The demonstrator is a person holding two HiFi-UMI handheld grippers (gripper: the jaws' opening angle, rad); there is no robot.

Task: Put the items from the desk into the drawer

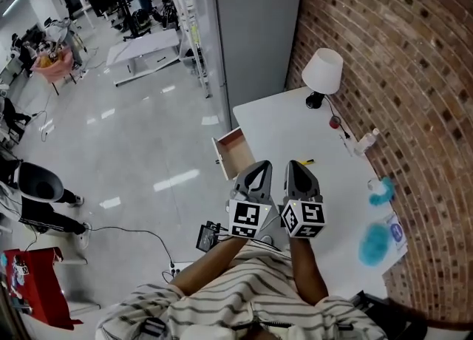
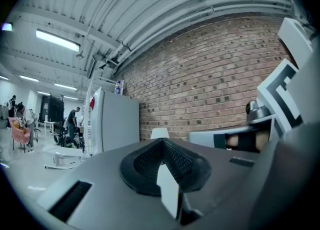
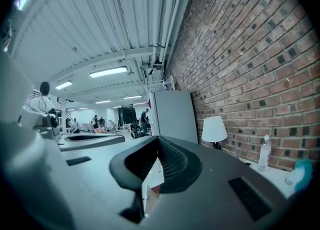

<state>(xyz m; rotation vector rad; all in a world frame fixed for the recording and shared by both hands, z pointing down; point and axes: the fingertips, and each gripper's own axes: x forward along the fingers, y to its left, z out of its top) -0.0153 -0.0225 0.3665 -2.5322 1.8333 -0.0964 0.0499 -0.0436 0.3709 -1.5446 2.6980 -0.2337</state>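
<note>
A person [image 1: 244, 298] in a striped top held the left gripper [image 1: 258, 168] and the right gripper [image 1: 300, 165] side by side, near each other but not touching. Both were level and pointed across the white desk [image 1: 277, 128] toward its far end. Both pairs of jaws were closed tip to tip and had hold of nothing. In each gripper view the dark pads met in a point with no object between them.

The drawer [image 1: 238, 151] stood open at the desk's left edge, just beyond the left gripper's tip, with its wooden inside showing.

The items lay on the desk, most of them along the brick wall [image 1: 403, 72] and well apart from the drawer. A clear bottle [image 1: 367, 140] stood close to the wall. A small dark object [image 1: 335, 120], too small to identify, lay between the bottle and a white-shaded lamp [image 1: 322, 72] at the far end. Nearer the person were a small tuft [image 1: 381, 192] and a large tuft [image 1: 375, 244], both teal, the large one just beside a white packet [image 1: 397, 231]. A yellow scrap [image 1: 308, 162] showed just beside the right gripper's tip. A grey cabinet [image 1: 255, 28] rose beyond the desk's far end.
</note>
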